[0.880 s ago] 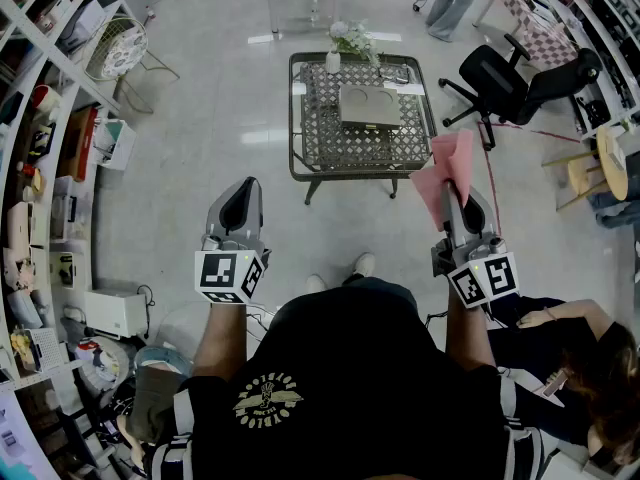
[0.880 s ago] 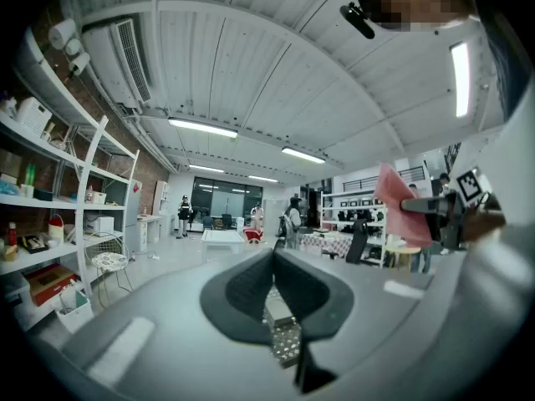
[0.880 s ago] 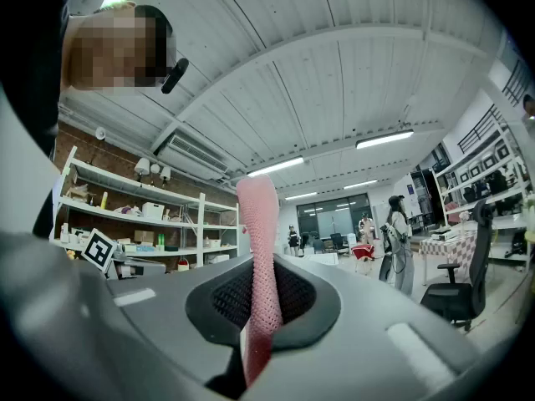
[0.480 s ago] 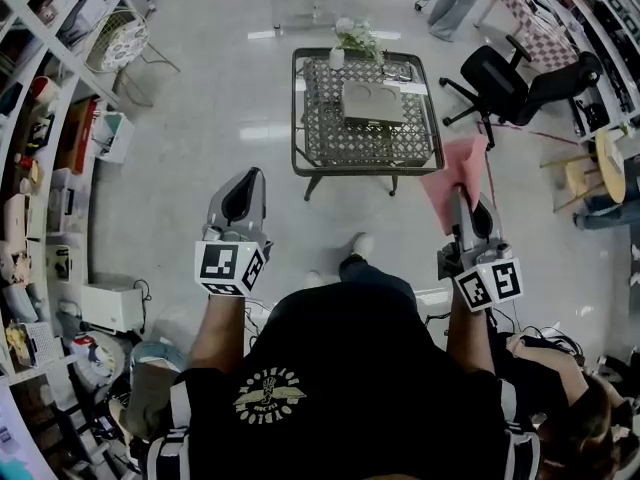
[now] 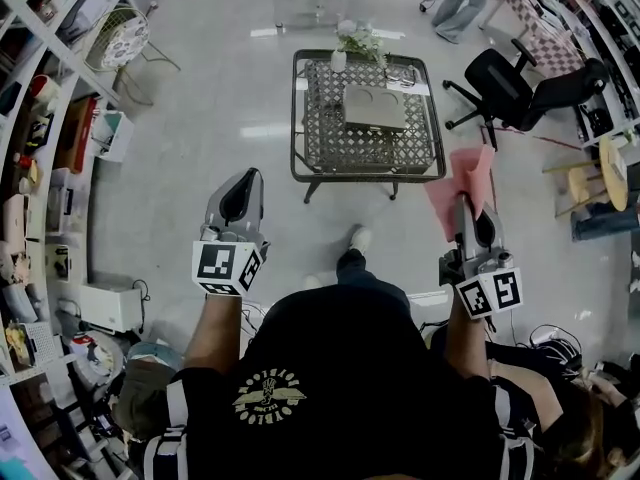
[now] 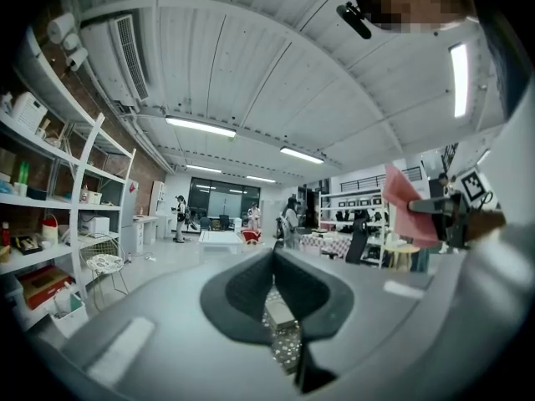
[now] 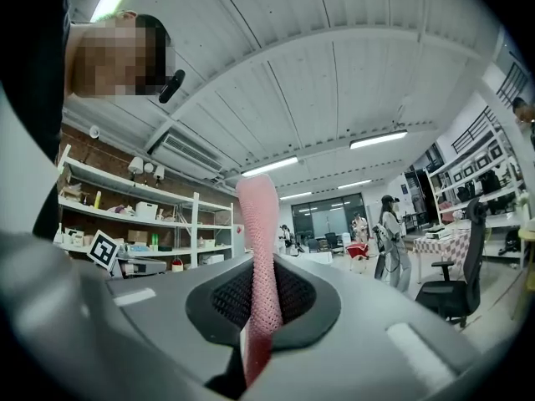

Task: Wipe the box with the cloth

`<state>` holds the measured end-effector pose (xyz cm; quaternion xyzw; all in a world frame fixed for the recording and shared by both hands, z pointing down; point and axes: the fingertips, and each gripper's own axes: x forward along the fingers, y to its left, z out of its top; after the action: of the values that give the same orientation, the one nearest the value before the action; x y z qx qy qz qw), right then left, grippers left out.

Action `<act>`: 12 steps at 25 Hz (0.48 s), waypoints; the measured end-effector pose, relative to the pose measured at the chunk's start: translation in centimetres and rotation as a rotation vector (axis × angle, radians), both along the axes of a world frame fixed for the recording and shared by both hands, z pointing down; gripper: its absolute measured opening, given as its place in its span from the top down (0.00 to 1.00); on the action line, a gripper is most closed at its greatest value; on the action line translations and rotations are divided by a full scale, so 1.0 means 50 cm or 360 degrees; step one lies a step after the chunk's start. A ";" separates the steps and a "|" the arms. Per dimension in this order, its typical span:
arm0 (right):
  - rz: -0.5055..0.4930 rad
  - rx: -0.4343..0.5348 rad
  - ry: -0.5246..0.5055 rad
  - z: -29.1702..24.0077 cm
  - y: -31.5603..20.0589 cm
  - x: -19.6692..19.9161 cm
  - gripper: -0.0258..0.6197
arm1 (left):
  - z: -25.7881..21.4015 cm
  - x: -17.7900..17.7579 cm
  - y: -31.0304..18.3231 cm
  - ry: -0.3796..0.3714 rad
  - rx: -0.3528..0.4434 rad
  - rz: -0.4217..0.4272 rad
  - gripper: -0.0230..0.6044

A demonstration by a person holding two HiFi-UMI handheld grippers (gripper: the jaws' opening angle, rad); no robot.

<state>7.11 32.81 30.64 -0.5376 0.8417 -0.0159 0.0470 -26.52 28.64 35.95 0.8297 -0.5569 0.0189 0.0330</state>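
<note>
A flat grey box (image 5: 373, 108) lies on the lattice-top table (image 5: 330, 148), some way ahead of me on the floor. In my right gripper (image 5: 468, 208) hangs a pink cloth (image 5: 462, 180); the jaws are shut on it, and it stands up between them as a strip in the right gripper view (image 7: 259, 249). Held level with it on the other side, my left gripper (image 5: 240, 200) is shut with nothing in it. Below its closed pads in the left gripper view I glimpse the box (image 6: 280, 312). The cloth (image 6: 407, 207) also shows there at the right. Both grippers are well short of the table.
A vase of flowers (image 5: 350, 43) stands on the table's far edge. A black office chair (image 5: 520, 83) and a wooden stool (image 5: 610, 163) are at the right, with shelving (image 5: 40, 168) along the left. A person (image 5: 565, 418) sits close at my lower right.
My right gripper has drifted slightly right and back, still holding the cloth. One of my feet has stepped forward. The left gripper has hardly moved.
</note>
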 end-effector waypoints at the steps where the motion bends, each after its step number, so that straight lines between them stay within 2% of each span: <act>1: 0.0001 -0.0004 0.0003 0.003 -0.008 0.004 0.93 | -0.002 0.008 -0.010 -0.0004 0.0006 0.0008 0.96; 12: 0.0035 -0.0089 -0.0050 0.039 -0.122 0.074 0.93 | -0.005 0.085 -0.132 -0.0043 -0.0009 0.0065 0.96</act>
<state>10.80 26.68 32.60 -0.5477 0.8341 -0.0472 0.0453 -22.27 22.01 35.72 0.8405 -0.5402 0.0325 0.0274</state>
